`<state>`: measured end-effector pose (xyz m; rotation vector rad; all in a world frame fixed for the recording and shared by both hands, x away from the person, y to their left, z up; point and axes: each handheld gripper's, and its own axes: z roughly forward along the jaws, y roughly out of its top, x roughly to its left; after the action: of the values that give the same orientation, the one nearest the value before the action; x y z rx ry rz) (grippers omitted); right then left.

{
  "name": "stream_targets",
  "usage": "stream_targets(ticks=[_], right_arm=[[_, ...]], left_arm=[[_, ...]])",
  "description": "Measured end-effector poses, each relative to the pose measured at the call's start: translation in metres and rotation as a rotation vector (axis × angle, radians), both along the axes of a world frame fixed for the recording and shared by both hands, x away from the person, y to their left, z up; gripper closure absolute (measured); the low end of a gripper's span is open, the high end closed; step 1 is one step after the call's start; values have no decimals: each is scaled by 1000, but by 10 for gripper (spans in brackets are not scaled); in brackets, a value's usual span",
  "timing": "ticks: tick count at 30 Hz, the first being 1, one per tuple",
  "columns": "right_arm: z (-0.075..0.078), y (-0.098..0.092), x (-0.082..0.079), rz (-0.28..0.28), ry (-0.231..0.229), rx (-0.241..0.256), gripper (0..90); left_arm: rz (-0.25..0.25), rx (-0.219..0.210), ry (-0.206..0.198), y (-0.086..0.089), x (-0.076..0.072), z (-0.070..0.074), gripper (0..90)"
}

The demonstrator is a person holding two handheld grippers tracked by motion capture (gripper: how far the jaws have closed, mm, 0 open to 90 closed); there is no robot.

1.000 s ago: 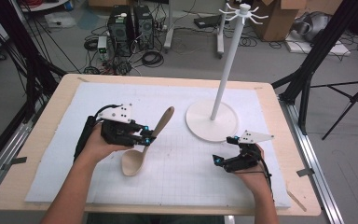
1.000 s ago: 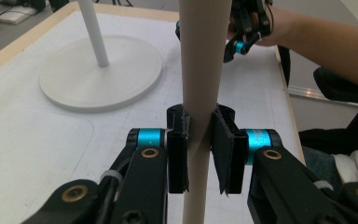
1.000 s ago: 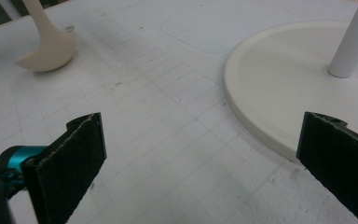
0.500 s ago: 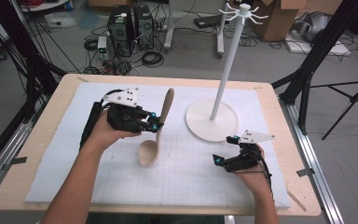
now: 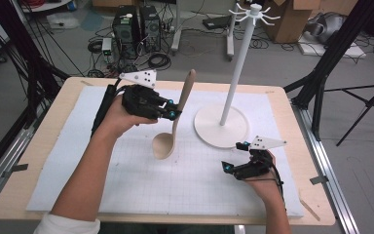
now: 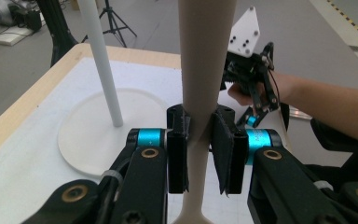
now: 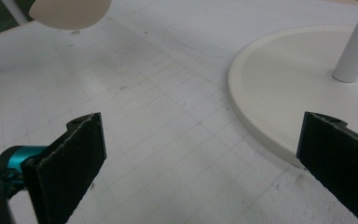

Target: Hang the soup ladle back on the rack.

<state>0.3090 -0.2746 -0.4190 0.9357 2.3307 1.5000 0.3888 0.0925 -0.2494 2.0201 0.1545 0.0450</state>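
Now the left tongs (image 5: 171, 111) clamp the spoon (image 5: 175, 122) left of the stand (image 5: 222, 126), its bowl cut off in the left gripper view; right tongs (image 5: 233, 160) gape wide.

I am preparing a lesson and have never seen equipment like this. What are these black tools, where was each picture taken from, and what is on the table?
No robot is here: a person holds a hand-operated two-jaw gripper in each hand. One picture comes from a fixed camera above the table. The other two come from small cameras riding on each gripper, looking along its black jaws.

The left gripper is shut on the handle of a wooden spoon, held nearly upright with its bowl downward. The left gripper view shows the handle clamped between the pads.

The right gripper is open and holds nothing, low over the white gridded mat.

On the mat stands a white hook stand: a round base, a tall pole and small hooks on top. The mat lies on a wooden table.
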Motion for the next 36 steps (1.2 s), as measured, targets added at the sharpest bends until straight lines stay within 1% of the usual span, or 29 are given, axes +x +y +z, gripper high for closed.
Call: stream_targets(ticks=[2, 4, 7, 8, 15, 17, 19, 22, 23, 25, 26, 33, 34, 36], right_arm=[[0, 0, 0, 1, 1, -1, 4], [0, 0, 0, 1, 0, 0, 3], [0, -1, 0, -1, -4, 3, 4], [0, -1, 0, 0, -3, 4, 3], [0, 0, 0, 3, 4, 4, 3], [0, 0, 0, 3, -1, 1, 3], [0, 1, 0, 6, 3, 3, 3], [0, 1, -1, 7, 3, 5, 3], [0, 0, 0, 7, -3, 4, 3], [0, 0, -1, 5, 4, 10, 3], [0, 0, -1, 5, 3, 9, 3], [-1, 0, -3, 6, 4, 9, 3], [-1, 0, -3, 8, -1, 7, 3], [-2, 1, -5, 8, 4, 1, 3]], left_arm=[[1, -8, 4, -5, 4, 5, 763], [-1, -4, 9, -10, 9, 10, 763], [1, 7, 1, -17, 17, 18, 763], [7, 3, 9, -19, 20, 22, 763], [10, 16, -8, -29, 37, 41, 763], [11, 22, -9, -32, 40, 45, 763], [10, 19, -12, -35, 43, 48, 763], [6, 29, -13, -38, 48, 52, 763], [9, 29, -12, -38, 49, 53, 763], [8, 26, -16, -40, 52, 57, 763], [8, 17, -13, -42, 53, 59, 763], [1, 31, -24, -53, 58, 69, 763], [3, 25, -26, -55, 58, 70, 763], [-2, 32, -24, -58, 60, 73, 763]])
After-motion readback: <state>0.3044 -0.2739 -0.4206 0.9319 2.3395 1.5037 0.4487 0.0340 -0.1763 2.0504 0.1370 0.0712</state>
